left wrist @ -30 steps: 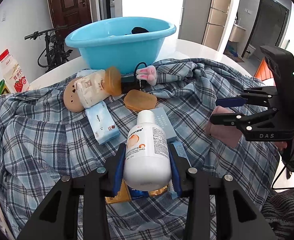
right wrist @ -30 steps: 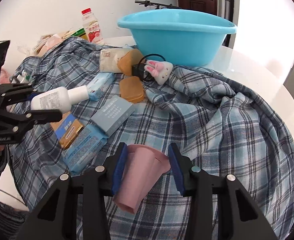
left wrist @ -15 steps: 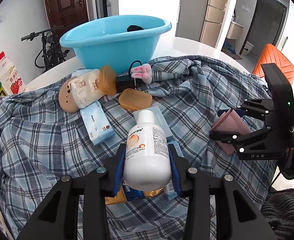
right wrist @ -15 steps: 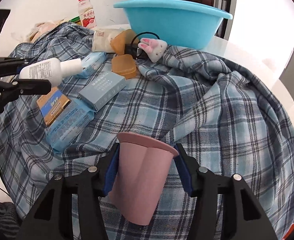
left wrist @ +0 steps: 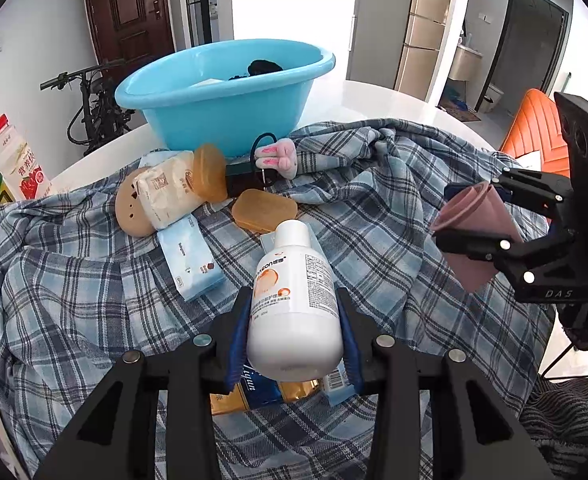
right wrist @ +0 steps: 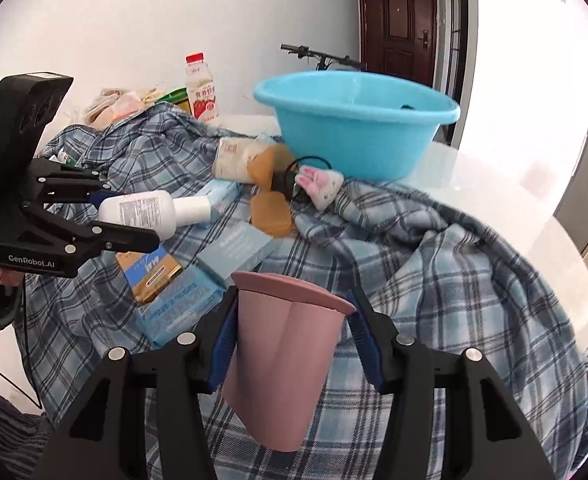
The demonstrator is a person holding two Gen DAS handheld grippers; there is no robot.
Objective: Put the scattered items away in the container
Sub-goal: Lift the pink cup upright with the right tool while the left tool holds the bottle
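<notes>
My left gripper is shut on a white bottle held above the plaid cloth, cap pointing toward the blue basin. My right gripper is shut on a squashed pink cup, held above the cloth with its mouth facing away. The left view shows that cup at the right. Between the grippers and the basin lie an amber soap box, a bunny plush, a tan-lidded jar, a tissue pack and several boxes.
The cloth covers a round white table, bare at the right. A milk bottle and bags stand at the far left edge. A bicycle stands behind the table and an orange chair to its right. Dark items lie in the basin.
My right gripper has lifted the pink cup off the cloth and tipped upward, so the basin sits lower in its view. The left gripper and its bottle have stayed put.
</notes>
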